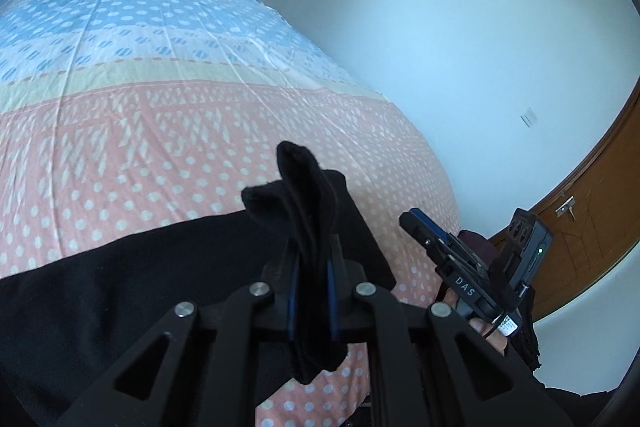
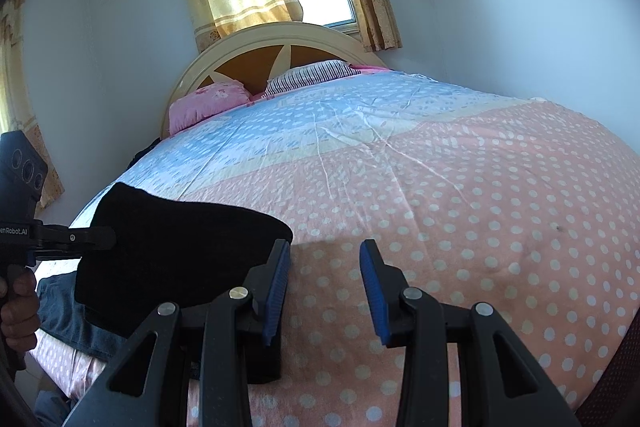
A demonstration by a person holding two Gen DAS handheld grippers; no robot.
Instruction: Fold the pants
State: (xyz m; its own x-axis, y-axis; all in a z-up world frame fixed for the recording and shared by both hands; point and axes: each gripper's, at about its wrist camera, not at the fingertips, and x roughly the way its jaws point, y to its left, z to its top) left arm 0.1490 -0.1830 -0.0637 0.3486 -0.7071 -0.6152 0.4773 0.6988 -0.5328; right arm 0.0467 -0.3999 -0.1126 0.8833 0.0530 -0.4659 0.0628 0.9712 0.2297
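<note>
The black pants (image 1: pixel 120 287) lie across the near part of the bed. My left gripper (image 1: pixel 314 267) is shut on a bunched edge of the black pants, and a fold of cloth sticks up between its fingers. In the right wrist view the black pants (image 2: pixel 180 247) hang lifted at the left, held by the left gripper (image 2: pixel 108 239). My right gripper (image 2: pixel 324 279) is open and empty above the pink sheet, just right of the pants' edge. It also shows in the left wrist view (image 1: pixel 416 223), to the right of the pants.
The bed (image 2: pixel 440 187) has a blue and pink dotted sheet. A pink pillow (image 2: pixel 208 103) and a striped pillow (image 2: pixel 308 73) lie by the headboard (image 2: pixel 280 39). Blue jeans (image 2: pixel 68 315) lie at the bed's left edge. A wooden door (image 1: pixel 592 219) stands at the right.
</note>
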